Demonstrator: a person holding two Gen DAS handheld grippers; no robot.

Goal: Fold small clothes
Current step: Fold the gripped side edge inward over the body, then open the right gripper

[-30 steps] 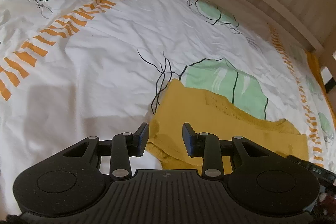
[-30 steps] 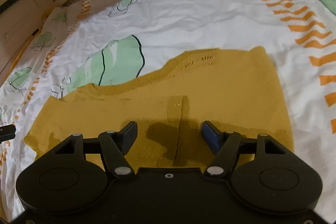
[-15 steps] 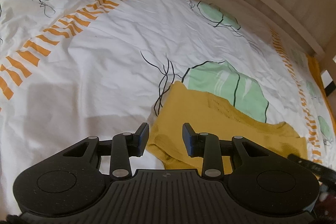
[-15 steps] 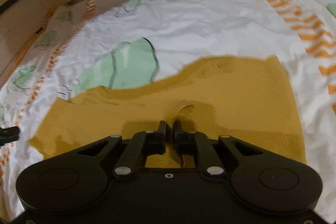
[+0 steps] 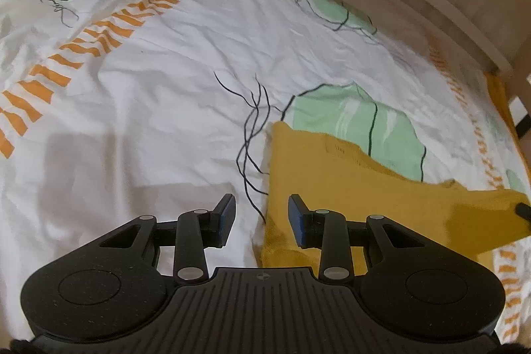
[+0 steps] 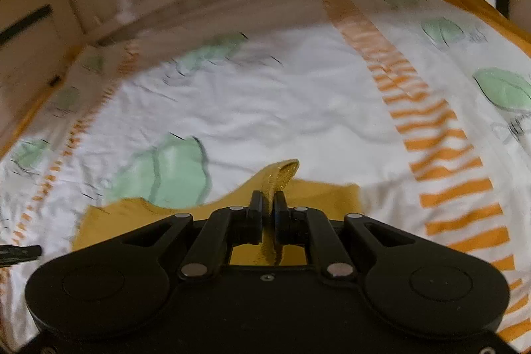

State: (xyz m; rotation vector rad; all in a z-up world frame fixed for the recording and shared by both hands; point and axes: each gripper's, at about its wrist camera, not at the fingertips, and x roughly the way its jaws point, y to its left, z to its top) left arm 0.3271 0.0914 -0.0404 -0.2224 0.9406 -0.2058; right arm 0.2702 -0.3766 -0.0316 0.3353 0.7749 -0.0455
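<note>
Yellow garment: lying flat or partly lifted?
Partly lifted: the right gripper is shut on a fold of the yellow garment, pulling it off the sheet.

Mustard-yellow knit garment (image 5: 348, 188), spread on bedsheet (image 5: 166, 121), one fold pinched upward

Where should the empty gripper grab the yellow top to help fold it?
Probably the near corner of the yellow top, just ahead of the left gripper, whose jaws stand open. That edge lies loose on the bedsheet, so coming down from above and pinching it should work. The right gripper is shut on a fold of the top's middle.
</note>
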